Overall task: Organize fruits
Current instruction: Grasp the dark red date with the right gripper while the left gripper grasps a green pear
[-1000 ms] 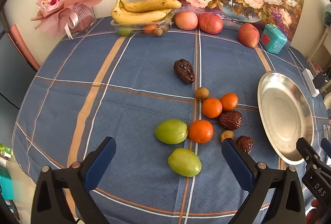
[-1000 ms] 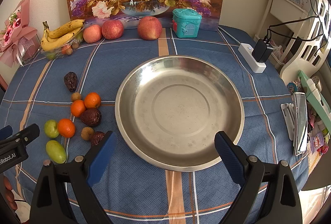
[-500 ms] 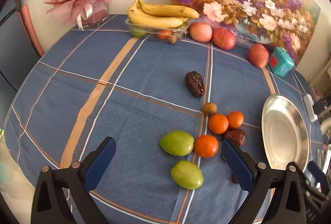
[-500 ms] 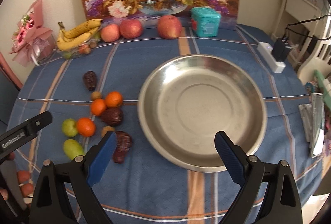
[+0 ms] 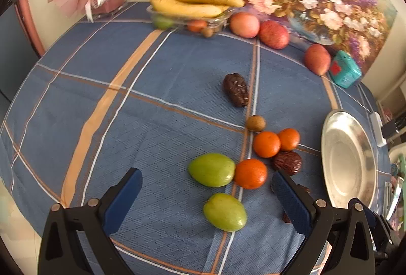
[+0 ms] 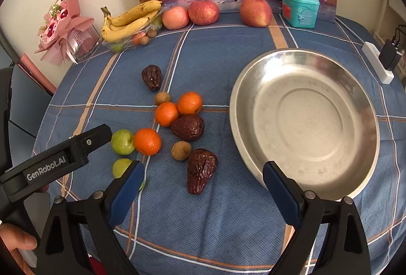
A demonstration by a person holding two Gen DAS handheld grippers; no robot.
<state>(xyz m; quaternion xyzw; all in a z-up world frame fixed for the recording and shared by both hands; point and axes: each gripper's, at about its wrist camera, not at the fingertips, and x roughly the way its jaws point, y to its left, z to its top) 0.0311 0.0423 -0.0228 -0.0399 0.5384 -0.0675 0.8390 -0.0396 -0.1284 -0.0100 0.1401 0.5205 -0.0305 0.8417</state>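
We see a blue tablecloth (image 6: 203, 211) checked with white, orange and tan lines. On it lie three bright orange tangerines (image 6: 166, 113), two pale green fruits (image 5: 212, 169), wrinkled dark brown dates (image 6: 201, 169) and dull tan longans (image 6: 181, 150). At three o'clock from them sits a silvery plate (image 6: 304, 122); at twelve, yellow bananas (image 5: 192, 2), brown-speckled, and rosy red apples (image 6: 203, 12). Our gripper pads (image 6: 125, 192) are dark blue.

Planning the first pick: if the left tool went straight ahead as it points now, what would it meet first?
Probably the nearer green fruit, lying between the open left tool's fingers; just beyond are another green fruit and an orange. Depth is uncertain.
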